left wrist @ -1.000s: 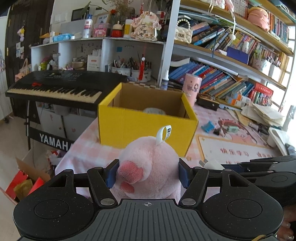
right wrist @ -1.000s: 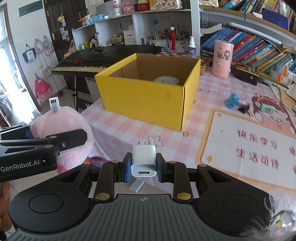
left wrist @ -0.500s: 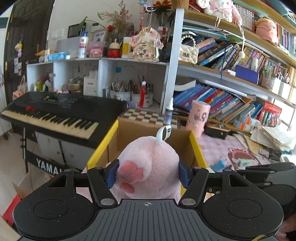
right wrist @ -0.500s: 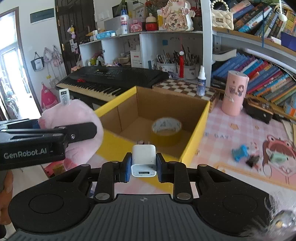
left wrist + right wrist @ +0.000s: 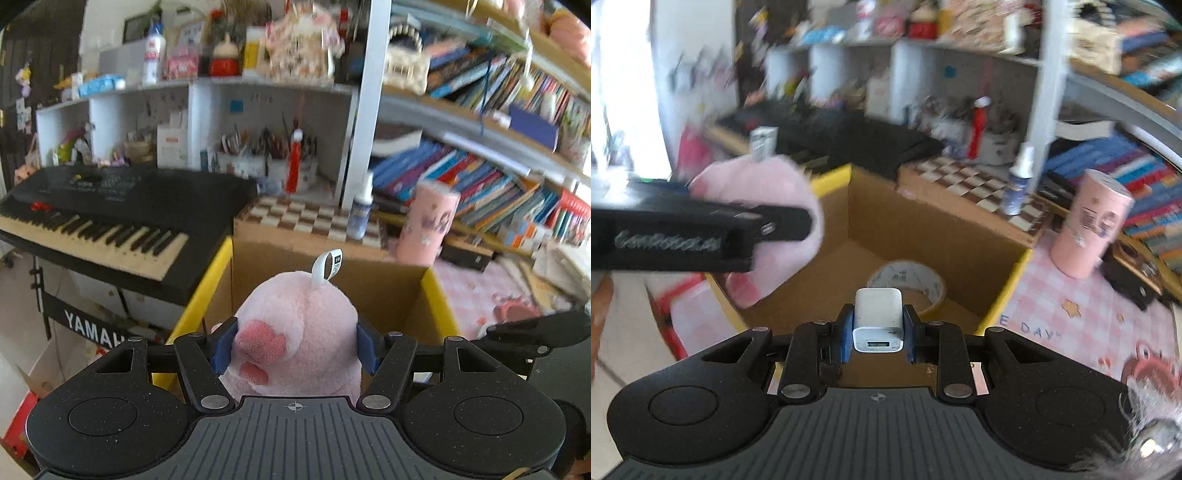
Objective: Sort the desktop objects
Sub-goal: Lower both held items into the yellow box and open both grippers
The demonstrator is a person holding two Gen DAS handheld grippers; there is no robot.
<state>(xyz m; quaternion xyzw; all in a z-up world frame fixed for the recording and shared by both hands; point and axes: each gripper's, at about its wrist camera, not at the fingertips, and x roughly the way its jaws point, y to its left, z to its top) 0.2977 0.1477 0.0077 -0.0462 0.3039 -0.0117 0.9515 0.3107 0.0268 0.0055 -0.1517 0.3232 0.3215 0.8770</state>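
Yellow box point(image 5: 1008, 291), tape roll point(image 5: 907, 282) inside, keyboard point(image 5: 110, 218) beside.

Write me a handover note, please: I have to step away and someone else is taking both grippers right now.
Left gripper: shut on the pink plush toy, held over the near left part of the yellow box.
Right gripper: shut on the white charger, above the box opening.
In the box: a tape roll lies on the floor.
Done: both items picked up and brought to the box.
Left: release the toy and the charger into the box. Small items remain on the pink checked table; they are too blurred to name.
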